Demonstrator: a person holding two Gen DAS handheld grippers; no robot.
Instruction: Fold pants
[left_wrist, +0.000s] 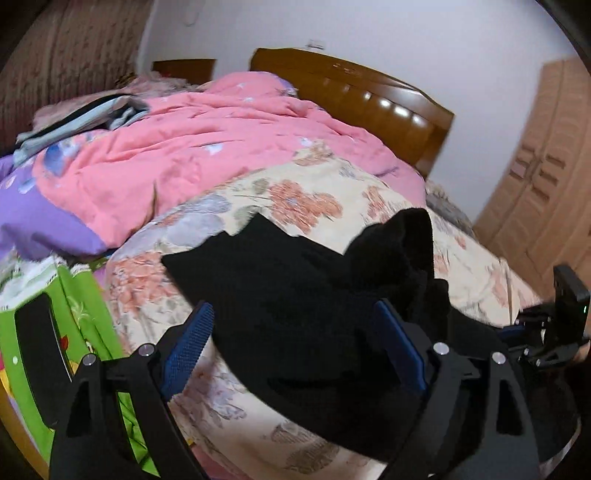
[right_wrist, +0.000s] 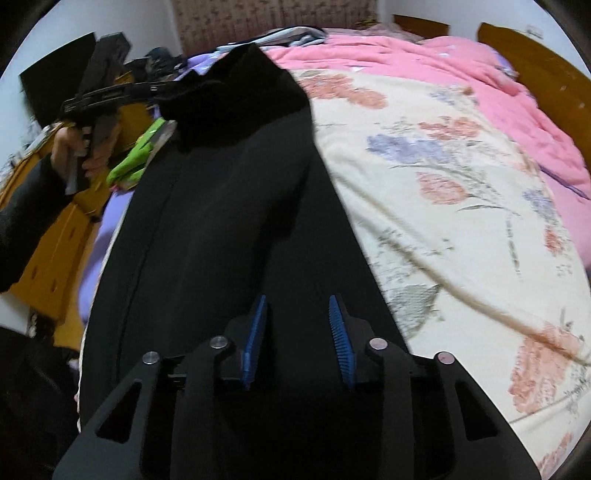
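Black pants lie lengthwise on the floral bedspread, with the far end lifted and bunched. In the left wrist view the pants pass between the wide-apart blue pads of my left gripper, which is open and does not press the cloth. My right gripper hovers low over the near end of the pants, its pads partly apart with black cloth under the gap; no pinch shows. A hand holds the left gripper beside the pants' far end. The right gripper shows at the picture's right edge.
A pink quilt is heaped at the head of the bed, by the wooden headboard. Folded clothes lie on it at the left. A green bag sits by the bed's side, and a wooden wardrobe stands at the right.
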